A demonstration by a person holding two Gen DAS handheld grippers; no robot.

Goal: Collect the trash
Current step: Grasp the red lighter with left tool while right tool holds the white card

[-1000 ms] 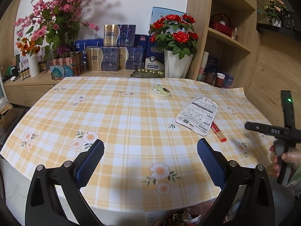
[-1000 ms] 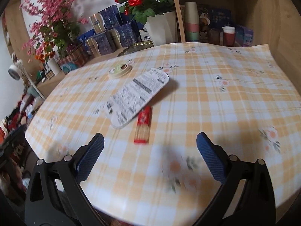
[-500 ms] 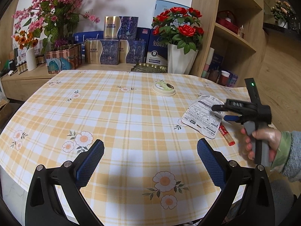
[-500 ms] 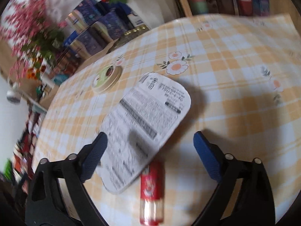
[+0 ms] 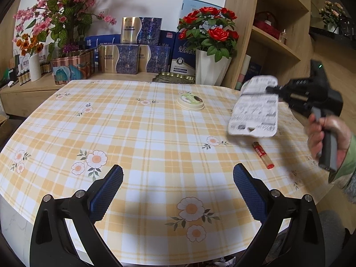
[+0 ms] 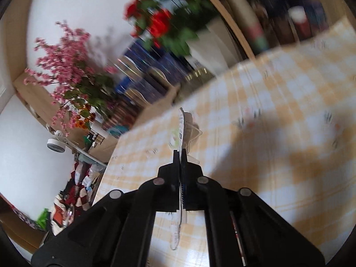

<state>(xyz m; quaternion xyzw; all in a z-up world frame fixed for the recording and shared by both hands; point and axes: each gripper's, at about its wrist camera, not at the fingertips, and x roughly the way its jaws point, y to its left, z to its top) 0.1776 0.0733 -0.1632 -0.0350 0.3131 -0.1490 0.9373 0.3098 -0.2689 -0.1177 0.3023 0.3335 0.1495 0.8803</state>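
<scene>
The printed blister card [image 5: 254, 109] is gripped edge-on by the right claw [image 6: 180, 155], just clenched, long axis slanting downward, print blurred; the left claw [image 5: 178, 179] is held released.

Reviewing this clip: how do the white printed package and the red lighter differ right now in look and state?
The white printed package is broad, flat and pale; the red lighter is slim, small and red. The package is lifted off the checked tablecloth, clamped in the right gripper; the lighter lies on the cloth, touched by neither gripper. Both sit at the table's right side.
</scene>
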